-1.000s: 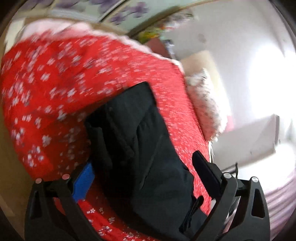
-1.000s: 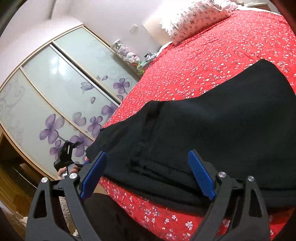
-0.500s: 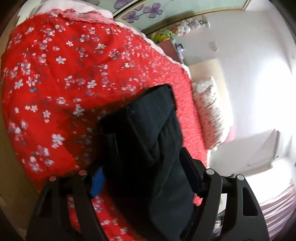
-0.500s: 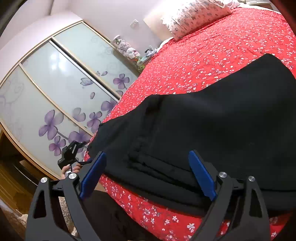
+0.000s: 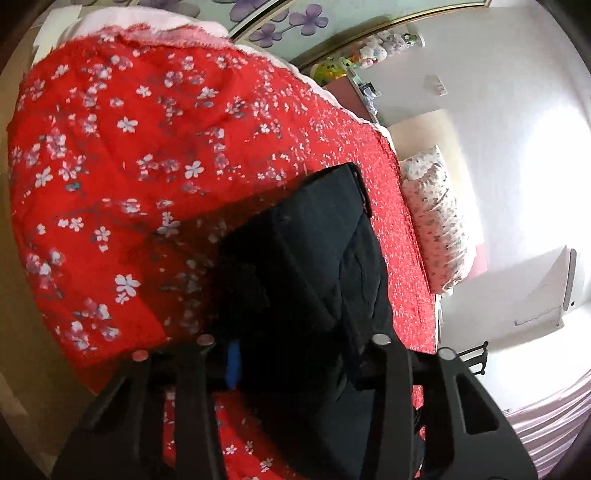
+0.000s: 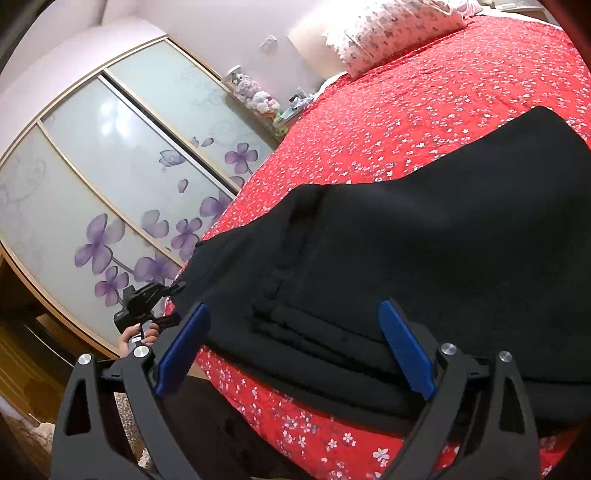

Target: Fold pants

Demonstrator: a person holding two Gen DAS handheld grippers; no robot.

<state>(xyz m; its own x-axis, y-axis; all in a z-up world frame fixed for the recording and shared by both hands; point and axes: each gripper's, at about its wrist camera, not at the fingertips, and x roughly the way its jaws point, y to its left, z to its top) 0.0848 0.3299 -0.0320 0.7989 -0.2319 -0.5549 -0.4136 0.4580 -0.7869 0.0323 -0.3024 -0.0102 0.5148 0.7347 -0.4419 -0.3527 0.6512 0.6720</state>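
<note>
The folded black fabric pants (image 6: 424,251) are lying on the red flower-printed bedspread (image 6: 424,110). The right gripper (image 6: 291,350) is hovering wide apart over their near edge, gripping nothing. The left gripper (image 5: 295,354) is straddling their end, its fingers largely hidden, so I cannot tell its grip.

Red floral bedspread (image 6: 424,122), patterned pillow (image 6: 391,26) (at its head), purple-flowered wardrobe doors (image 6: 122,206).

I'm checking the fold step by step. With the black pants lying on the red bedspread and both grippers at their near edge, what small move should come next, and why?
Probably close the right gripper on the near edge of the pants. Its jaws stand open astride the stacked edge without pinching it, while the left gripper already has cloth between its fingers at the other end.
</note>
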